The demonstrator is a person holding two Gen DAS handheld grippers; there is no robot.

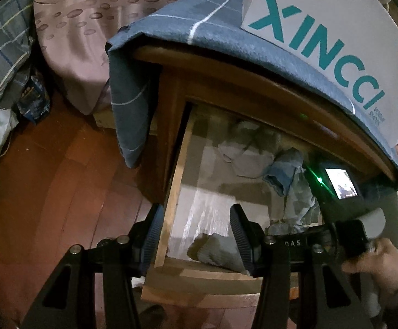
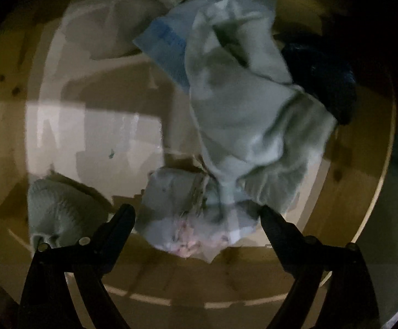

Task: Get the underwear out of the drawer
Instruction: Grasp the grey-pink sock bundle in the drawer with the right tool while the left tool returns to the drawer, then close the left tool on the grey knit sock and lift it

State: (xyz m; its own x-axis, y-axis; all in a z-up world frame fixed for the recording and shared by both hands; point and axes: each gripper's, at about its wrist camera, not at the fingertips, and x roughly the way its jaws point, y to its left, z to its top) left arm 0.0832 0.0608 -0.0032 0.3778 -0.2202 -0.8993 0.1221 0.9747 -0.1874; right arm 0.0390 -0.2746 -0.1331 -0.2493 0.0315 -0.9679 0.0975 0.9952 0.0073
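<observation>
One wooden drawer (image 2: 171, 285) pulled open, pale liner on its floor; inside we log the light grey-green underwear (image 2: 242, 126) w/ blue waistband, crumpled at centre-right, a dark navy item (image 2: 325, 82) touching its far-right edge, and a grey knit piece (image 2: 59, 208) at front-left. Our right gripper (image 2: 196, 216) hangs over the garment's near end, fingers spread wide, not yet clamped. Our left gripper (image 1: 196, 235), fingers also apart, straddles the drawer's left wall, under a nightstand (image 1: 253, 82) w/ blue cloth (image 1: 171, 27) and white box (image 1: 336, 41) on top.
</observation>
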